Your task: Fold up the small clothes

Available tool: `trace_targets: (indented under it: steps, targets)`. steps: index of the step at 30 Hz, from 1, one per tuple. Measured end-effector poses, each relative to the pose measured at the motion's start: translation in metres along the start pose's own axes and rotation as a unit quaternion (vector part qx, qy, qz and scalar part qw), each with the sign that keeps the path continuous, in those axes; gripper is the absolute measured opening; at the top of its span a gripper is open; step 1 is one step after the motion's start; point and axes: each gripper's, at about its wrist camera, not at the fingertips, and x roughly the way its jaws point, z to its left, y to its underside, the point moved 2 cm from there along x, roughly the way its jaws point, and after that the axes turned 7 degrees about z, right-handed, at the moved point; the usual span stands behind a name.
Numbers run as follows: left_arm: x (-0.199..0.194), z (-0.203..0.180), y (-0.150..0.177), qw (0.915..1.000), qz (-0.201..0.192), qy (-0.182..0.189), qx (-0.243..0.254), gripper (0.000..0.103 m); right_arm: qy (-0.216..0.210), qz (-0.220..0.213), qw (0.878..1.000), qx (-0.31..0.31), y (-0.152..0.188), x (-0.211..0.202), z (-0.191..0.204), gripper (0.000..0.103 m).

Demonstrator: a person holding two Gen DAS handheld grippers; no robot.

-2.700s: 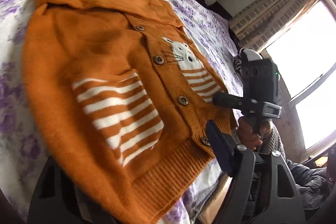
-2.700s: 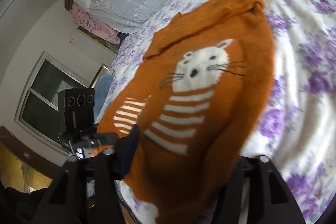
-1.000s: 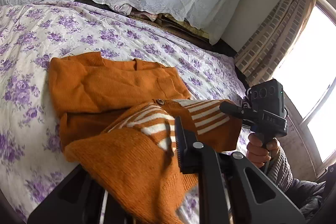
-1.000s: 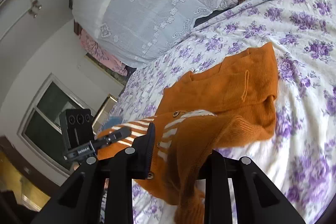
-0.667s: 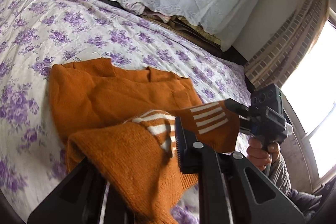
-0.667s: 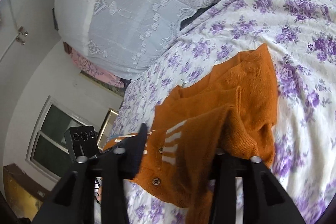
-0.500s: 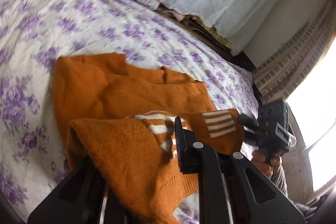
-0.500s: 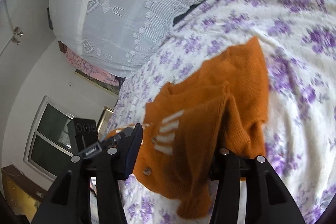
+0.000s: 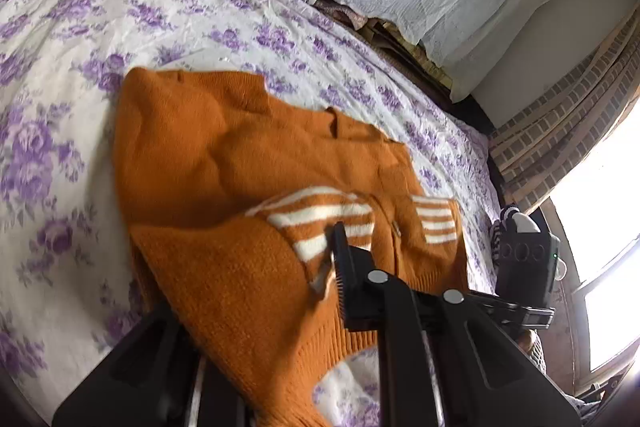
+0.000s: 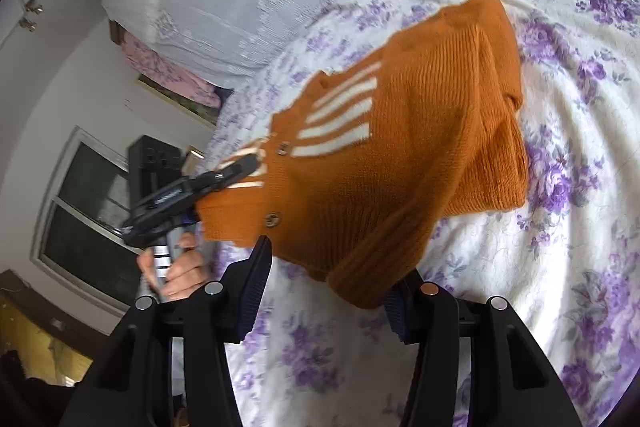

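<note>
across the purple-flowered bed sheet [image 9: 168, 7], an orange knitted cardigan with white stripes [image 9: 224, 155] lies half folded, hem end nearest both hands.
the left gripper [image 9: 320, 267] has its fingers closed on the striped hem corner; the right gripper [image 10: 328, 279] has its fingers parted astride the other corner, not pressing. the hem runs crosswise between them, so only the left looks to control the fold.

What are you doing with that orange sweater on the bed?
A person holds a claw in each hand and is folding a small orange sweater on the flowery bedsheet. Its striped bottom half is doubled up over the top. The left claw is shut on one hem corner. The right claw stands open, with the other hem corner loose between its pads.
</note>
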Motion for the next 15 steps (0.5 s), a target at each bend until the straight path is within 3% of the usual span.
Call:
trace_targets:
  steps: [6, 9, 12, 13, 15]
  targets:
    - [-0.013, 0.002, 0.021, 0.9999, 0.002, 0.013, -0.002, 0.021, -0.003, -0.028, 1.0, 0.004, 0.0, -0.017, -0.002, 0.054]
    - [-0.009, -0.002, 0.028, 0.9996, 0.016, 0.02, 0.005, 0.022, 0.009, -0.018, 1.0, 0.019, 0.001, -0.011, -0.013, 0.053]
    - [-0.008, -0.011, 0.033, 0.9994, 0.017, 0.022, 0.02, 0.022, 0.023, -0.02, 1.0, 0.009, 0.004, -0.009, -0.013, 0.027]
    - [-0.011, -0.013, 0.034, 0.9993, 0.012, 0.027, 0.024, 0.022, 0.011, -0.025, 1.0, 0.004, 0.004, -0.012, -0.009, 0.022]
    - [-0.018, -0.018, 0.029, 0.9989, 0.0, 0.036, 0.031, 0.022, 0.002, -0.038, 0.999, -0.01, 0.001, -0.017, -0.001, 0.022]
